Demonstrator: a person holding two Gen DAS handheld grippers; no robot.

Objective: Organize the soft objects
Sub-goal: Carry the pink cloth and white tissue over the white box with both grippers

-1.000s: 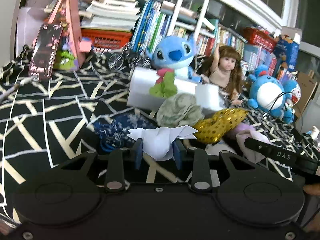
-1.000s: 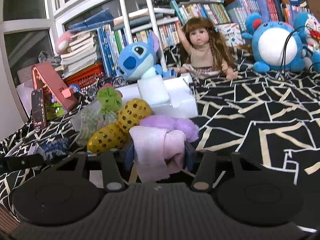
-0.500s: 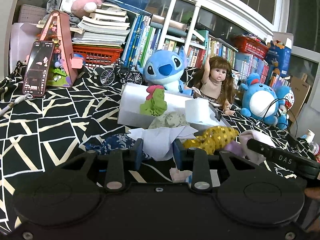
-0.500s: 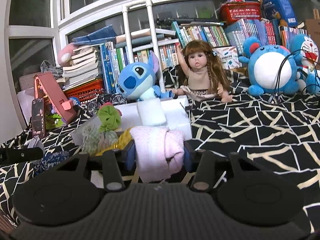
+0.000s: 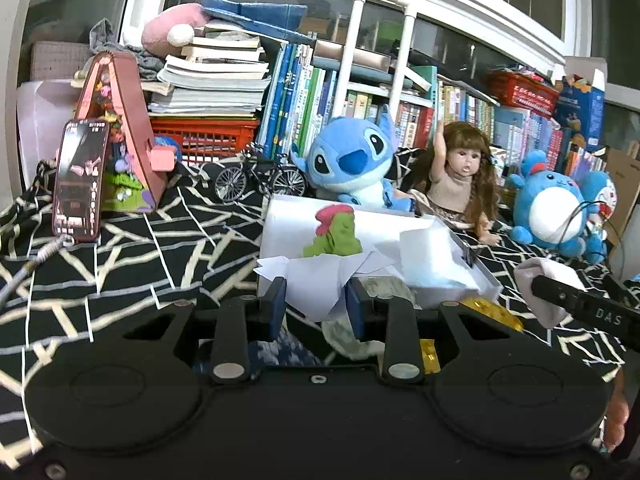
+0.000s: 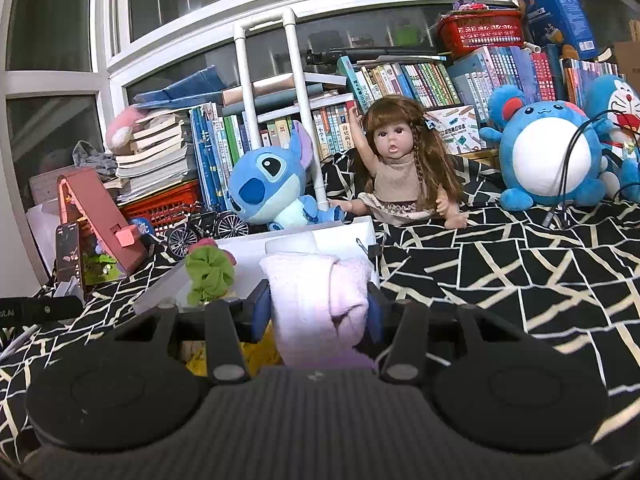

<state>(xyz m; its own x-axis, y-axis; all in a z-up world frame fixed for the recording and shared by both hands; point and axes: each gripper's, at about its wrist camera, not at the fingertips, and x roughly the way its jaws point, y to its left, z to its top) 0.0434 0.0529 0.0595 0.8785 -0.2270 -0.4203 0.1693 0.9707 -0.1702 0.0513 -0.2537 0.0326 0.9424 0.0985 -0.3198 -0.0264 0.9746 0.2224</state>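
Two soft loads — crumpled white paper, fuzzy pink towel — pinched.

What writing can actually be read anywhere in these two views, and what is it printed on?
"DAS": white letters on the right gripper's black finger, seen from the left wrist view.
"LAI": end of a cut-off word on the black finger at the left edge of the right wrist view.
Book spines, the blue carton and the phone screen: printed, but too small or blurred to read.
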